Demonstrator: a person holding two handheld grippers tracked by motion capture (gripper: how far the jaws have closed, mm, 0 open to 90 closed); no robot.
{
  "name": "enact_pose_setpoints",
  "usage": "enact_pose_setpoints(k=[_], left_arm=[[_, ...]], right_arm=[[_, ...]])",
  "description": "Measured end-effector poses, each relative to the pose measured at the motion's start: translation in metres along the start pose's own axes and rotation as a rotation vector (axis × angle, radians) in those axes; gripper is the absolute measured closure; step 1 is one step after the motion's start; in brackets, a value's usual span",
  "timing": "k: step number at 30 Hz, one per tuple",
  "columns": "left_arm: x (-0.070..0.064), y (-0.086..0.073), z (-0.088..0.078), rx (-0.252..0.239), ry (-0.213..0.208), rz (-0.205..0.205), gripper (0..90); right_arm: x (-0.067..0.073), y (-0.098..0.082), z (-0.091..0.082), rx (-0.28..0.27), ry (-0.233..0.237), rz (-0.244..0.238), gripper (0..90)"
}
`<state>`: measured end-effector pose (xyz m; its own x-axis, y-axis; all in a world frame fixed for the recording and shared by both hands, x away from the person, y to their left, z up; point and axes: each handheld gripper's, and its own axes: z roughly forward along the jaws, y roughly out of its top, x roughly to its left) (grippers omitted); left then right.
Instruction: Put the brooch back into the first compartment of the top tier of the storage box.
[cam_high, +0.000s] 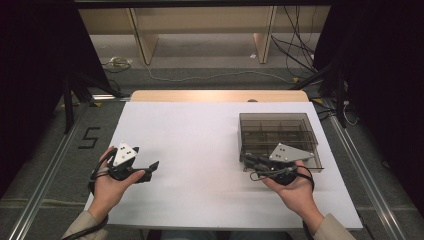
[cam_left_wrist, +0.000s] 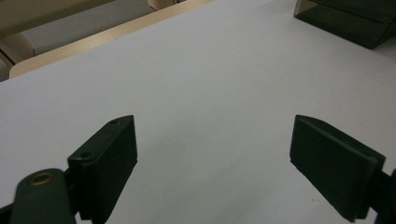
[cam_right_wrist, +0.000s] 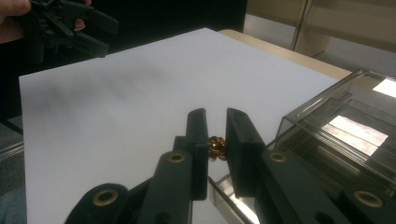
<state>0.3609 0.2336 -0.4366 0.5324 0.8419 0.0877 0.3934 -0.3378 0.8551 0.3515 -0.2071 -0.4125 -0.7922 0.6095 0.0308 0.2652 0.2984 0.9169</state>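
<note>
My right gripper (cam_right_wrist: 217, 115) is shut on a small golden, bead-like piece (cam_right_wrist: 217, 148), held above the white table right beside a smoky clear compartment box (cam_right_wrist: 345, 135). From above, that gripper (cam_high: 246, 161) sits at the near left corner of the box (cam_high: 277, 135), which has several dividers inside. My left gripper (cam_left_wrist: 215, 154) stands open over bare white table with nothing between its jaws. In the high view it (cam_high: 152, 167) rests at the table's near left, pointing right. The right gripper view also catches the left gripper (cam_right_wrist: 70, 28) far off.
A white sheet (cam_high: 200, 145) covers the table, with a wooden edge (cam_high: 220, 95) at the far side. A corner of the box (cam_left_wrist: 355, 21) lies far ahead of the left gripper. Cables (cam_high: 300, 55) and wooden shelf legs stand on the floor beyond.
</note>
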Motion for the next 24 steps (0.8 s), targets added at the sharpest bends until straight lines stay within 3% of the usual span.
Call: enact_pose_setpoints(k=[24], left_arm=[[0.000, 0.000, 0.000, 0.000, 0.000, 0.000, 14.8]], right_arm=[[-0.011, -0.005, -0.011, 0.002, -0.039, 0.011, 80.6]])
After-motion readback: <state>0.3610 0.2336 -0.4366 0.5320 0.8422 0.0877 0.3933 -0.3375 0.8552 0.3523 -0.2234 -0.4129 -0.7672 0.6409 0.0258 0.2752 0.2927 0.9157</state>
